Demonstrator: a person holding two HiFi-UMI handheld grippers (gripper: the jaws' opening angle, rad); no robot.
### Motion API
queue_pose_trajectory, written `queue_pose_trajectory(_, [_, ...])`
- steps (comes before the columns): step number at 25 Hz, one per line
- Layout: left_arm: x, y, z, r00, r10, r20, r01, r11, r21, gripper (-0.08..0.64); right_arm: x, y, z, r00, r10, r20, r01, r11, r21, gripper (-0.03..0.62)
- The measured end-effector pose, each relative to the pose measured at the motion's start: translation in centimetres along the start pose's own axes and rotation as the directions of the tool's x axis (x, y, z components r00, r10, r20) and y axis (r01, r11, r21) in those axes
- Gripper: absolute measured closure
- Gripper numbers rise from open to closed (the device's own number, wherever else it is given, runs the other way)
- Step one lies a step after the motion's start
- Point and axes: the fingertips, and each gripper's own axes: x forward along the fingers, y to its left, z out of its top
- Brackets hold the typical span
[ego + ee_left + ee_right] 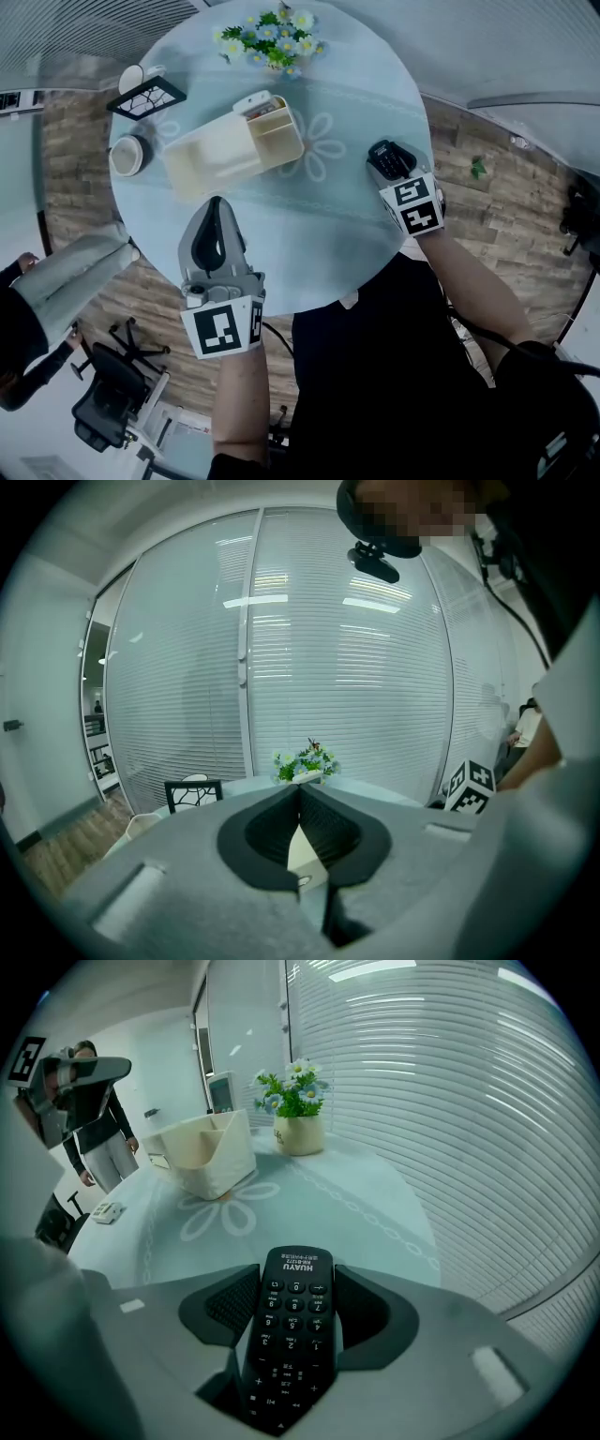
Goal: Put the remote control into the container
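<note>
Two hand-held grippers are over a round, pale blue worktop (309, 248) printed with a flower outline.

Left hand-held gripper (217, 206): jaws fully together, tips meeting, nothing between them. It hovers above the near side of the worktop and points toward the cream container (220, 155), which sits near the middle of the worktop with its compartments open upward.

Right hand-held gripper (298, 1267): jaws wide apart, one on each side of the remote control (291, 1335). The pads sit just beside its two long edges, and no clamping pressure is evident. The remote control is black, keypad up, with its far end projecting past the jaw tips.

In the head view, the remote control (386, 155) lies near the right edge of the worktop, well apart from the container and outside it.

A pot of flowers (272, 37) stands at the far edge of the worktop, beyond the container
</note>
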Motion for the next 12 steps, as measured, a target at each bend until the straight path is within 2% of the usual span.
queue_pose_trajectory(5, [-0.5,0.5,0.1,1.000,0.021,0.009,-0.021,0.999,-0.035,0.559,-0.1,0.1,0.0,0.999,0.030,0.028,-0.031,0.999,0.014,0.341])
queue_pose_trajectory(12, [-1.6,0.9,1.5,0.999,0.030,0.043,-0.029,0.999,-0.037,0.560,-2.3,2.1,1.7,0.992,0.068,0.103,-0.068,0.998,-0.007,0.342])
